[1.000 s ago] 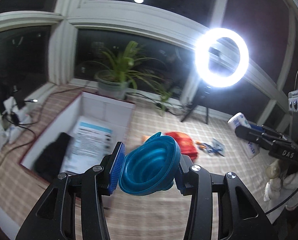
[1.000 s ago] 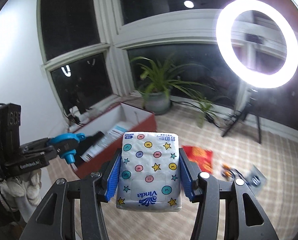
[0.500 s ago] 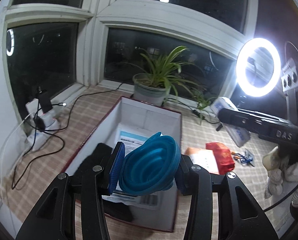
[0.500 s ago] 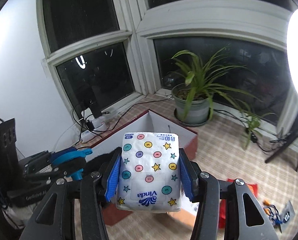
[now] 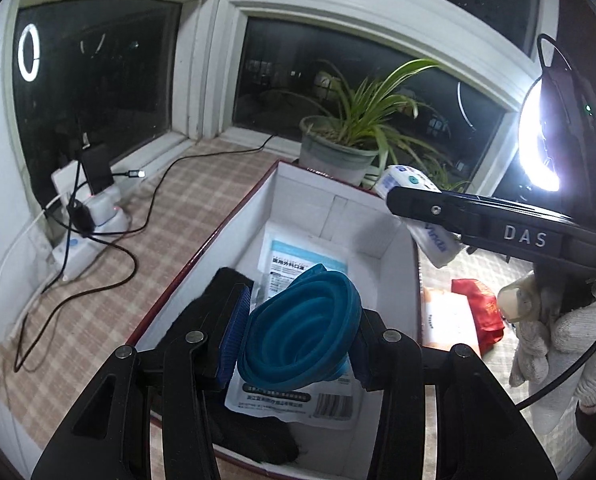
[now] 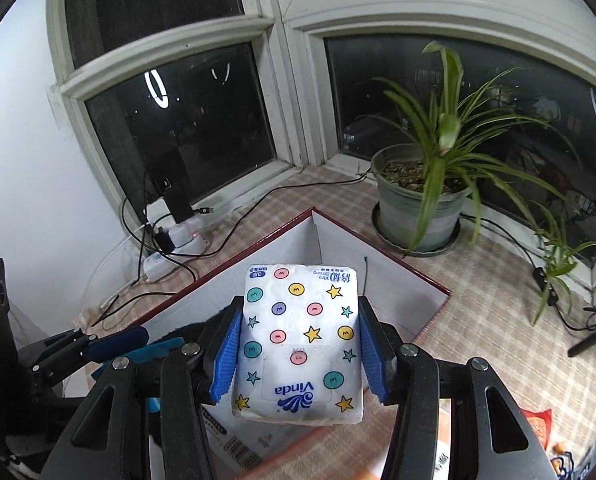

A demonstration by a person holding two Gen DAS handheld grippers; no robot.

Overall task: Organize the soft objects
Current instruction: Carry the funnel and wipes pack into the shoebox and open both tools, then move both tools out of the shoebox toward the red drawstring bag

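My left gripper (image 5: 296, 344) is shut on a blue collapsible funnel (image 5: 302, 332) and hangs over the white-lined box (image 5: 234, 232) with a dark red rim. Inside the box lie a flat white packet with a barcode (image 5: 298, 396) and a black cloth (image 5: 222, 292). My right gripper (image 6: 298, 348) is shut on a white tissue pack (image 6: 300, 340) printed with coloured dots and stars. It hovers above the box's far corner (image 6: 378, 292). The left wrist view shows the right gripper (image 5: 410, 200) at the right, with the tissue pack (image 5: 422, 216) in it, held by a gloved hand (image 5: 554, 340).
A potted plant (image 6: 422, 200) stands just behind the box on the checked cloth. A power strip with chargers and cables (image 5: 86, 216) lies left of the box. A red packet (image 5: 478, 308) and an orange-white packet (image 5: 446, 320) lie right of it. A ring light (image 5: 538, 144) glares at the right.
Both grippers have swung left and sunk toward the box, each keeping its grip. The box and plant have come closer and nearer the middle; the ring light has slid right.
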